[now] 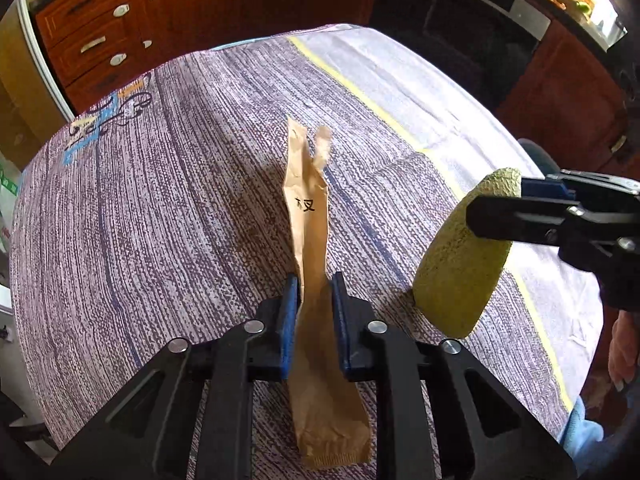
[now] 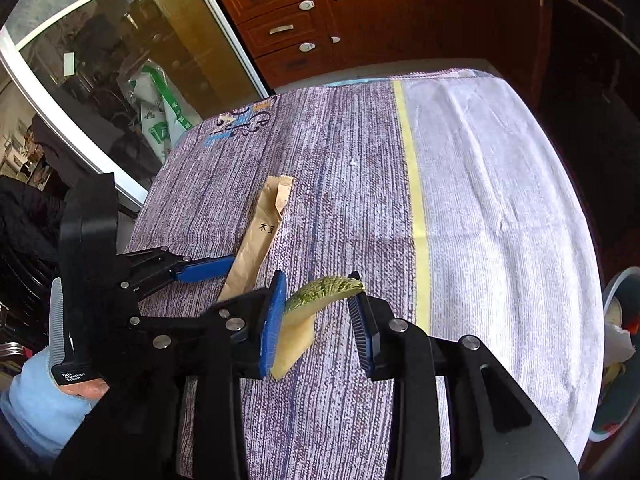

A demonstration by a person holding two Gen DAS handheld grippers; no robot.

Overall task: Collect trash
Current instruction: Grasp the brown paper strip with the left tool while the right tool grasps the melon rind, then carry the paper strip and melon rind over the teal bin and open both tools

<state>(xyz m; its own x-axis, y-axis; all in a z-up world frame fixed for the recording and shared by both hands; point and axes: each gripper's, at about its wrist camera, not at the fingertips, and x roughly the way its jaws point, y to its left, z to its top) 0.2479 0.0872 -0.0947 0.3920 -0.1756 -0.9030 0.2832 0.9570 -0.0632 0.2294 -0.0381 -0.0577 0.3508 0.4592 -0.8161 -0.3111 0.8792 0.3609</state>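
Black linkages and blue pads of the left gripper point(image 1: 314, 296) fill the bottom of the left wrist view, pinching a long brown paper sleeve point(image 1: 308, 216) between them. This sleeve runs from below the pads up past them, its torn far end splitting in two, with black characters printed on its face. It hangs over the bench point(image 1: 160, 200), which is covered by a purple-and-white woven cloth point(image 1: 200, 140) with a yellow stripe point(image 1: 360, 92) and a paler white section beyond it. A blue and black printed motif point(image 1: 112, 114) sits near the cloth's far left corner.

To the right in that view, the right gripper point(image 1: 496, 204) holds a melon rind point(image 1: 464, 256), green and netted on the outside, raised off the cloth. From the right wrist view, the rind point(image 2: 304, 312) lies against the left blue pad point(image 2: 274, 320), its green tip reaching the right pad, so the right gripper point(image 2: 320, 304) is closed on it, with pale flesh hanging downward. The left gripper point(image 2: 224, 264) and sleeve point(image 2: 260, 236) show just beyond it, and a light blue cuff point(image 2: 36, 396) sits at the lower left.

At the right edge, below the bench, stands a bin point(image 2: 618, 352) with scraps inside. Brown wooden drawers point(image 2: 280, 28) with pale handles line the far wall, beside a glass door point(image 2: 120, 60).
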